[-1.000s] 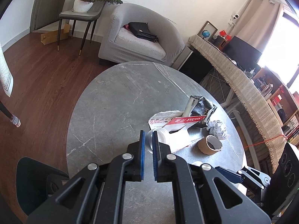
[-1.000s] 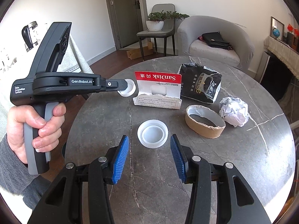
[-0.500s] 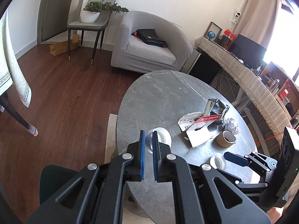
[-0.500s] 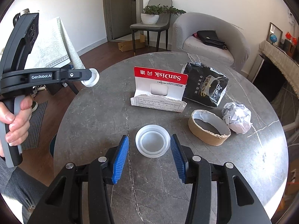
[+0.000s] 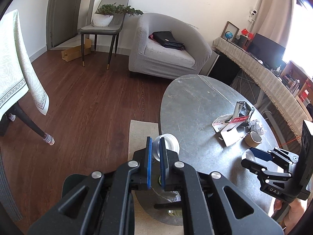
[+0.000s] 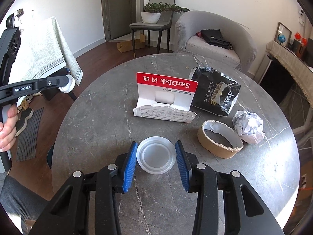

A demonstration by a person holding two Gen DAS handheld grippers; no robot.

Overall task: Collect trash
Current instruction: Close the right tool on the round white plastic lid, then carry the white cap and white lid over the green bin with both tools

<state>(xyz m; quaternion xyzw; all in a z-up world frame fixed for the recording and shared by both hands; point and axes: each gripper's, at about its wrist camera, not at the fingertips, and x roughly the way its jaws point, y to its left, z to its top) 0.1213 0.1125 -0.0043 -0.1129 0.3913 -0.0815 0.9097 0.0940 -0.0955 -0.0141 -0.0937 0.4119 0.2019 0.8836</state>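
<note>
My left gripper [image 5: 154, 148] is shut on a white plastic lid [image 5: 170, 144] and holds it in the air past the left edge of the round grey table [image 5: 195, 101]; it also shows in the right wrist view [image 6: 67, 83]. My right gripper [image 6: 156, 156] is open, low over the table, its blue pads on either side of a second white lid [image 6: 156, 157] that lies flat. Behind it lie a torn SanDisk card package [image 6: 166, 98], a black foil bag [image 6: 217, 96], a cardboard tape ring [image 6: 220, 142] and a crumpled paper ball [image 6: 249, 126].
A grey armchair [image 6: 213, 39] with a black bag stands beyond the table. A chair with a potted plant [image 6: 154, 17] is by the door. A cloth-covered table [image 6: 43, 52] stands at the left. A beige rug [image 5: 140, 137] lies under the table's edge.
My left gripper has carried its lid leftward, from over the table to beyond its edge. My right gripper has moved forward so its pads now flank the second lid.
</note>
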